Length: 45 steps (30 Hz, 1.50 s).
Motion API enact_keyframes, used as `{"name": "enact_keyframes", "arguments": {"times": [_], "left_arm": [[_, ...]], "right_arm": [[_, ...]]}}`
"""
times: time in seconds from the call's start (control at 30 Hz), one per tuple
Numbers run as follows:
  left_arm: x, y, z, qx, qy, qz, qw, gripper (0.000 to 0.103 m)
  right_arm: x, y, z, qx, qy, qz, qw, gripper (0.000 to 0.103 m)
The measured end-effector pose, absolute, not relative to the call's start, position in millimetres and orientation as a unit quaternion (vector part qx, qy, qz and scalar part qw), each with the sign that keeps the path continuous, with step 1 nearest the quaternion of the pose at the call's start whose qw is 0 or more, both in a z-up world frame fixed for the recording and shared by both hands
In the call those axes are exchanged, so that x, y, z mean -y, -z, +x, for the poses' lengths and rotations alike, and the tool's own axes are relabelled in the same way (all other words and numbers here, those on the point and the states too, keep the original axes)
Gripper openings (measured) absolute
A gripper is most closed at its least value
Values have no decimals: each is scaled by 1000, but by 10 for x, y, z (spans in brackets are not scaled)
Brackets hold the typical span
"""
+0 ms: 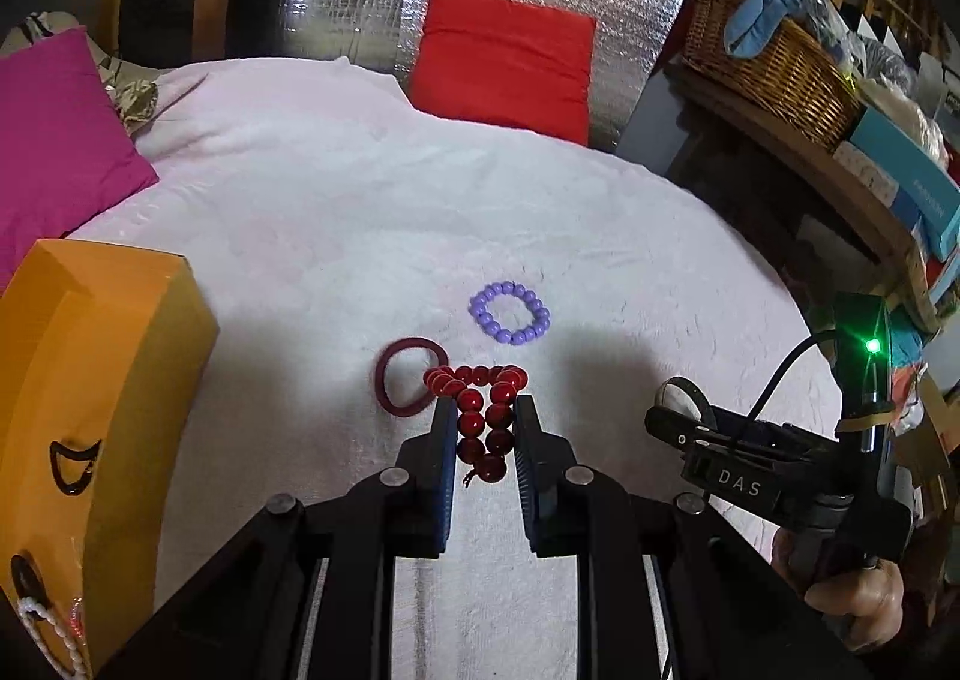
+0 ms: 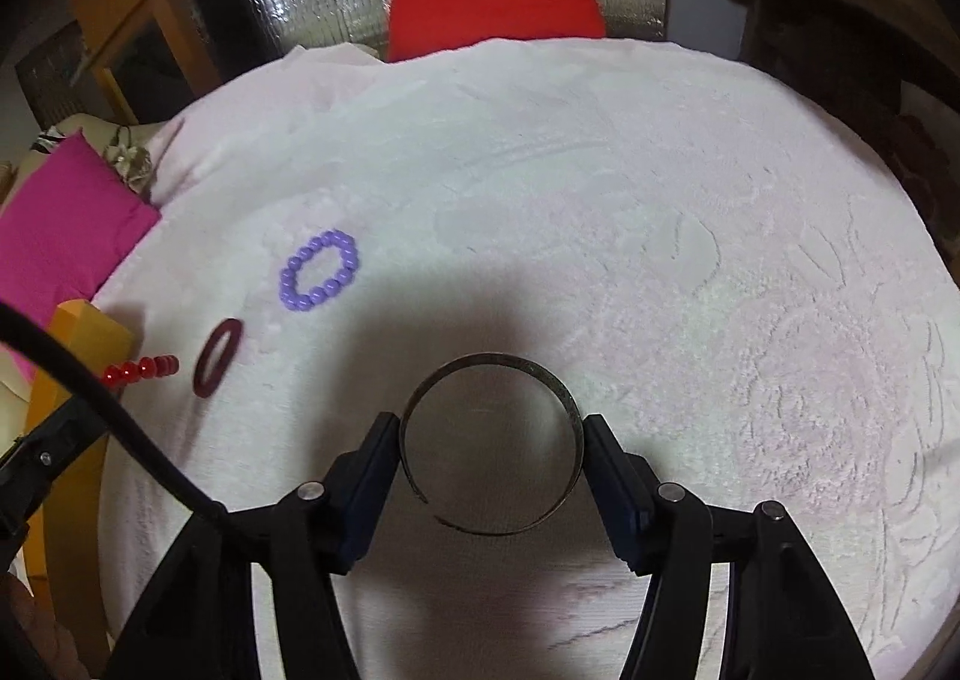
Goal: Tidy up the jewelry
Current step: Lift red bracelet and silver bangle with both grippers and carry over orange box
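Note:
My left gripper [image 1: 485, 410] is shut on a red bead bracelet [image 1: 480, 416], squeezed into a long loop between the pads above the white blanket [image 1: 360, 200]. A dark maroon ring bangle [image 1: 403, 383] lies just left of it and a purple bead bracelet [image 1: 510, 312] lies beyond. My right gripper [image 2: 491, 431] is shut on a thin open metal bangle [image 2: 492, 362], held flat across its width. In the right wrist view the purple bracelet [image 2: 321, 269], maroon bangle [image 2: 217, 356] and red beads [image 2: 141, 371] show at left.
An orange box [image 1: 90, 410] with a white bead string hanging from a hole stands at the left. A magenta cushion [image 1: 54, 140] and a red cushion [image 1: 504, 56] lie at the blanket's edges. A wicker basket [image 1: 774, 62] on a shelf stands at right.

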<state>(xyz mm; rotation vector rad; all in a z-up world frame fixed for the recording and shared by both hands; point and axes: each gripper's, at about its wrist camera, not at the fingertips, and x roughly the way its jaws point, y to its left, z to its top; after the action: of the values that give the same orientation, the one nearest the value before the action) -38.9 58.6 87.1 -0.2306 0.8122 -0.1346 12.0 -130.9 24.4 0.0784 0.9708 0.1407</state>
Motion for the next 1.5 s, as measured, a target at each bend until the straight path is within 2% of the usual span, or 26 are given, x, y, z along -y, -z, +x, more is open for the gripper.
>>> {"name": "enact_keyframes", "arguments": {"times": [0.37,0.93,1.2,1.5], "left_arm": [[-807,-1027,-547,-369,46,-134,918,19],[-1594,-1454,-1128,-277,-54,-185,941,19],[-2254,-1335,-1398,-278,-157,-201,926,19],[-2883,-1017,-1554,-310,-242,-236,889,19]], "right_arm": [[1099,-358,70,-428,-86,50,898,64],[600,-540,-286,-354,-152,53,921,64],[182,-866,-461,-332,-203,31,921,64],[-997,-1291,-357,-362,-322,-6,875,64]]}}
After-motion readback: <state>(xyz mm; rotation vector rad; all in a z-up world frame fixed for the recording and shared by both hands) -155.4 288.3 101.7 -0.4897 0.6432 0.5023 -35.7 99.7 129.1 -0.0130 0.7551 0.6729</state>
